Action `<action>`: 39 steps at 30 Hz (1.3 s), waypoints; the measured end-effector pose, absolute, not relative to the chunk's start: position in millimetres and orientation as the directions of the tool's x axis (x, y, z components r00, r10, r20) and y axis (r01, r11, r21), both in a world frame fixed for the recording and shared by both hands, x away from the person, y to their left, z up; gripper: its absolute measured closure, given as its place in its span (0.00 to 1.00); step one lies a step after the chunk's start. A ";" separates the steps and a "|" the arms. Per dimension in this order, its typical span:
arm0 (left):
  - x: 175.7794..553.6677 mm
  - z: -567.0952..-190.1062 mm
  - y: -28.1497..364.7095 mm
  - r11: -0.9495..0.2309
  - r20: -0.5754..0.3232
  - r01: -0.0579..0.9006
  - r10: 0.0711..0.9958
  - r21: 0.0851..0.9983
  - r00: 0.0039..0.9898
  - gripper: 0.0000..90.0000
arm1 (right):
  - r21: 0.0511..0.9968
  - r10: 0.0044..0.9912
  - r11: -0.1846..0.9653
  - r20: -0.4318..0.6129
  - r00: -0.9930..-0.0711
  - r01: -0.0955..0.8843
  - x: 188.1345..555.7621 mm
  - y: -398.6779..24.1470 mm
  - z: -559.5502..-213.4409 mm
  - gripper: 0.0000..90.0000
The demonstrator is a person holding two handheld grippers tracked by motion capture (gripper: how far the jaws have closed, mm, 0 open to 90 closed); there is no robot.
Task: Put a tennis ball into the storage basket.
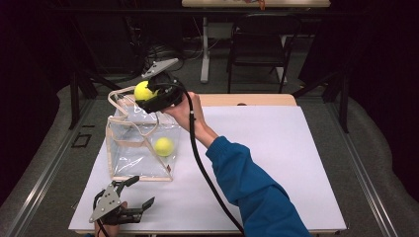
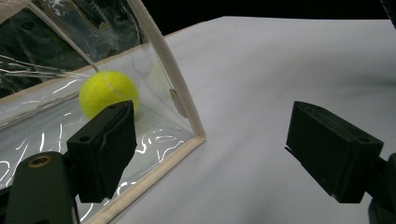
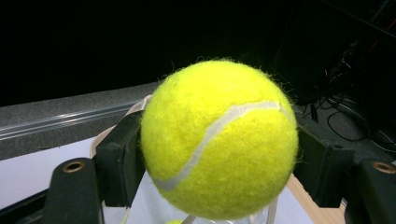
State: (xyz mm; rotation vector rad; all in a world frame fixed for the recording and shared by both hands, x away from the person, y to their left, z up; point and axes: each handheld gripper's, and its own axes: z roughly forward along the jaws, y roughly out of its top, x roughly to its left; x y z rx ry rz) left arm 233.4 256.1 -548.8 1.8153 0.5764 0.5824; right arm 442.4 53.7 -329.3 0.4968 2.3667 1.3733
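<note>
A clear plastic bag (image 1: 129,148) with cream trim and handles stands open on the white table sheet (image 1: 257,148). One yellow tennis ball (image 1: 163,146) lies inside it, seen through the wall (image 2: 108,92). My right gripper (image 1: 144,92) is up over the bag's top edge, shut on a second tennis ball (image 1: 143,90) that bulges between its jaws (image 3: 219,140). The left gripper (image 1: 141,191) rests low at the table's near left corner, open, jaws wide apart with nothing between them (image 2: 212,154), just in front of the bag's near corner (image 2: 198,133).
A black folding chair (image 1: 259,44) and a table leg (image 1: 204,49) stand beyond the far edge. Dark curtains and stand legs flank both sides. The right gripper's black cable (image 1: 202,163) trails across the sheet. Bare white sheet stretches to the right of the bag.
</note>
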 end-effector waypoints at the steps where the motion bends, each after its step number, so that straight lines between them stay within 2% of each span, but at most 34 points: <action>1: 233.4 -548.8 256.0 -0.291 0.112 0.105 0.639 0.951 0.761 0.18 | 0.877 0.468 0.466 -0.130 -0.874 0.119 442.5 54.5 -329.0 0.29; 22: 233.1 -548.4 255.9 -0.290 0.111 0.104 0.639 0.952 0.761 0.18 | 0.855 0.461 0.503 -0.144 -0.876 0.124 446.0 76.8 -337.4 0.29; 39: 232.8 -548.0 256.2 -0.288 0.112 0.102 0.639 0.952 0.761 0.18 | 0.826 0.467 0.529 -0.092 -0.880 0.194 454.3 86.5 -348.5 0.29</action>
